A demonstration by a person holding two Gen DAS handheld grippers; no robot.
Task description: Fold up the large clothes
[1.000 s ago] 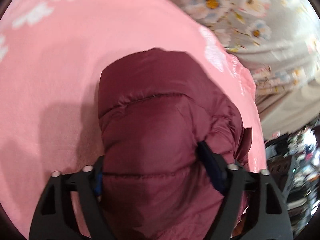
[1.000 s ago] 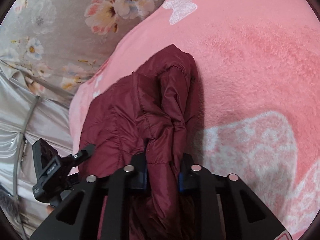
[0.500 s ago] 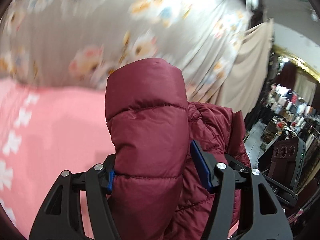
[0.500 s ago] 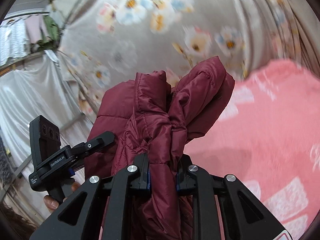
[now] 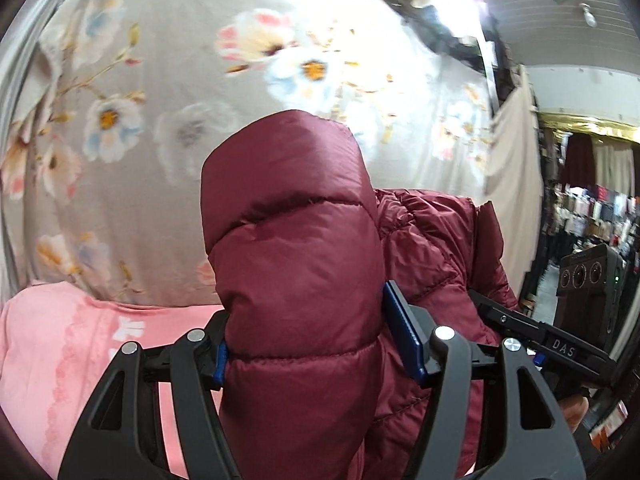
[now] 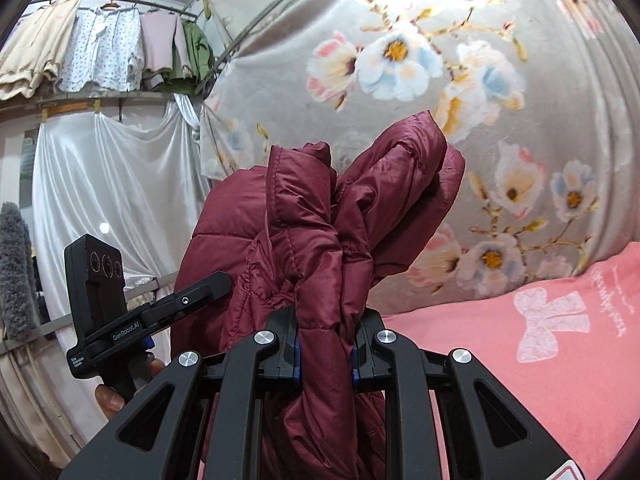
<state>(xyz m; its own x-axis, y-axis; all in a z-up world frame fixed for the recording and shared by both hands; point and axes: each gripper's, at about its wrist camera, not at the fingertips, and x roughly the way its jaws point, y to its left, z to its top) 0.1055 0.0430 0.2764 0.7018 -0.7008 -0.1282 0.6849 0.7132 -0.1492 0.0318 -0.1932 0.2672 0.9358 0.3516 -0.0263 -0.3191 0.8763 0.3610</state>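
- Lifted since a second ago, the maroon quilted puffer jacket (image 5: 296,264) has left the pink plush blanket (image 5: 60,344) it lay on and now hangs in the air in front of the grey floral curtain (image 5: 192,80); both cameras have tilted up from blanket to curtain.
- Left gripper (image 5: 316,350): its blue-padded fingers (image 5: 402,340) stand fairly wide and press either side of a thick, puffy fold of the jacket, clamping it.
- Right gripper (image 6: 324,354): its fingers are drawn close together, pinching a thin bunched fold of the same jacket (image 6: 320,240), which rises above them in two rounded lobes.
- Seen against the curtain, the jacket sits in front of its lower middle in both views, with the blanket (image 6: 540,340) low beside it.
- Each wrist view catches the other black hand-held device just beside the jacket, on the side away from the blanket.
- Left of the curtain in the right view, pale garments hang on a rail (image 6: 92,52).
- No container appears in either view.
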